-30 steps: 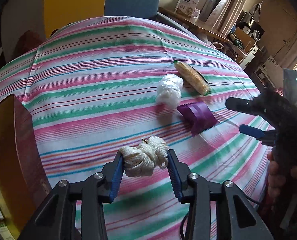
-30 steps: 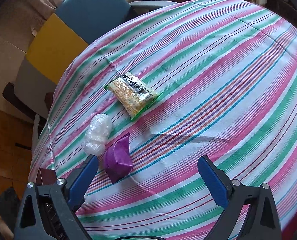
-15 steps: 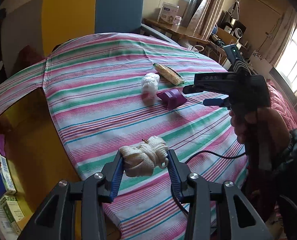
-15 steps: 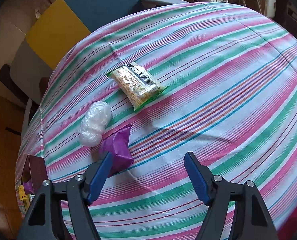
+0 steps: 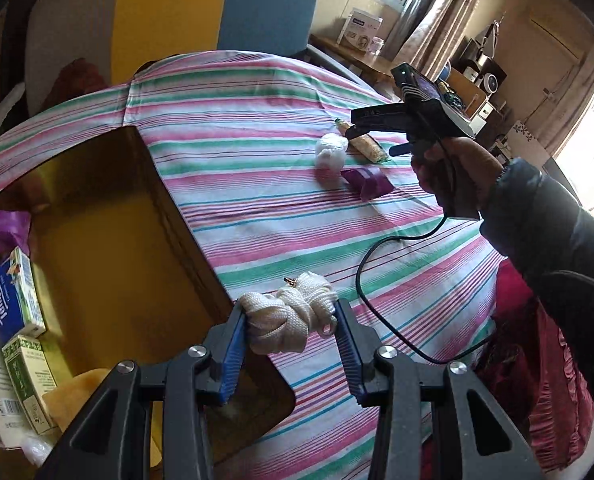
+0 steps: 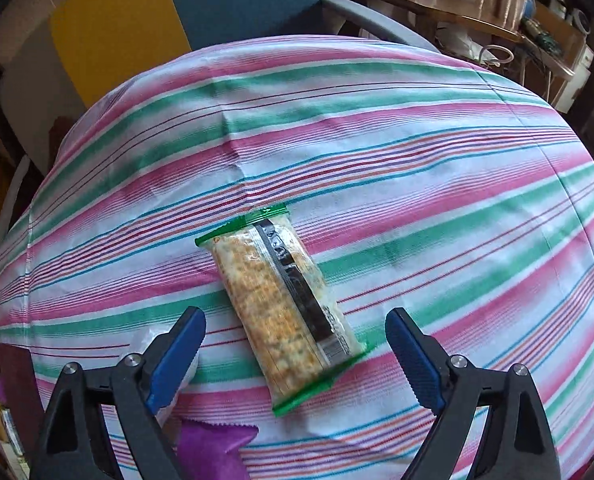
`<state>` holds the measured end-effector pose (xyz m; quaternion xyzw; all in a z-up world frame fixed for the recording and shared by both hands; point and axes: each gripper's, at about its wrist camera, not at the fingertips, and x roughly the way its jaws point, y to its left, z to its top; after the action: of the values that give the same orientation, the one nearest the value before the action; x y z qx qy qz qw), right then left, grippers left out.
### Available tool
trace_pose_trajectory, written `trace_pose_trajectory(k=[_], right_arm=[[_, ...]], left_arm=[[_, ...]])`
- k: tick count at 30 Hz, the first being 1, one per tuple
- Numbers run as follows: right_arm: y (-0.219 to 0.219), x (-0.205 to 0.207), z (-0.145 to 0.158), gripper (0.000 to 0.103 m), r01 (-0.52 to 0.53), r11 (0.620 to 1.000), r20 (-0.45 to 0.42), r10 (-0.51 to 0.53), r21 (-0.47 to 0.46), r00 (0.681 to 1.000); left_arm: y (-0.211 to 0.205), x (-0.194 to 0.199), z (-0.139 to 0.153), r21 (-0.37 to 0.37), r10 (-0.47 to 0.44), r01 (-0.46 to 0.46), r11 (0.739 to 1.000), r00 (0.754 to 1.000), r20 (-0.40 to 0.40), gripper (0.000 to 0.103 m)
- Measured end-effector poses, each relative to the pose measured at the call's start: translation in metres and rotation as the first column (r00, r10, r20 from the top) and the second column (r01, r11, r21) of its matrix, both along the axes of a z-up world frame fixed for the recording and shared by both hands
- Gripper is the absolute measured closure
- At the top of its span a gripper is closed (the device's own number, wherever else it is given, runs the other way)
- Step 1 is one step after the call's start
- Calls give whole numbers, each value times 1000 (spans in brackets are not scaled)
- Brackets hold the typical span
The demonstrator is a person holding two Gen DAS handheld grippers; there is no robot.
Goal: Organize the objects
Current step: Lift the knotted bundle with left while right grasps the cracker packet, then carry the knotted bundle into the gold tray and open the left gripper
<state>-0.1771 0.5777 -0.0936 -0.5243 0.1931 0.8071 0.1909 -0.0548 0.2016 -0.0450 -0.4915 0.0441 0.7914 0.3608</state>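
Note:
My left gripper [image 5: 291,322] is shut on a white rope bundle [image 5: 287,314] and holds it above the table's left edge, over the rim of an open cardboard box [image 5: 109,264]. My right gripper [image 6: 295,338] is open and hovers over a green-edged cracker packet [image 6: 283,306], which lies between its spread jaws. The right gripper also shows in the left wrist view [image 5: 371,130], above the packet [image 5: 367,146]. A white plastic wad [image 5: 331,152] and a purple pouch [image 5: 367,182] lie beside the packet; the pouch also shows in the right wrist view [image 6: 213,448].
The table wears a striped cloth [image 6: 377,152]. The box holds tissue packs [image 5: 15,304], a green carton [image 5: 29,384] and a purple wrapper [image 5: 5,228]. A yellow and blue chair [image 5: 217,12] stands behind the table. A black cable [image 5: 381,280] hangs from the right gripper.
My left gripper has carried the rope back and left, from over the cloth to the box's rim. My right gripper has moved forward past the pouch to hover over the cracker packet.

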Motion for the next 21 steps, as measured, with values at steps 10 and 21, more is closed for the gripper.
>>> trace_pose_trajectory(k=[10, 21], right_arm=[[-10, 11, -10, 64, -138, 987, 111, 128, 87, 985], [-18, 89, -11, 64, -129, 989, 179, 114, 75, 977]], left_arm=[[-4, 3, 4, 31, 13, -13, 999, 1000, 0, 61], [-29, 18, 18, 35, 79, -76, 996, 994, -78, 61]])
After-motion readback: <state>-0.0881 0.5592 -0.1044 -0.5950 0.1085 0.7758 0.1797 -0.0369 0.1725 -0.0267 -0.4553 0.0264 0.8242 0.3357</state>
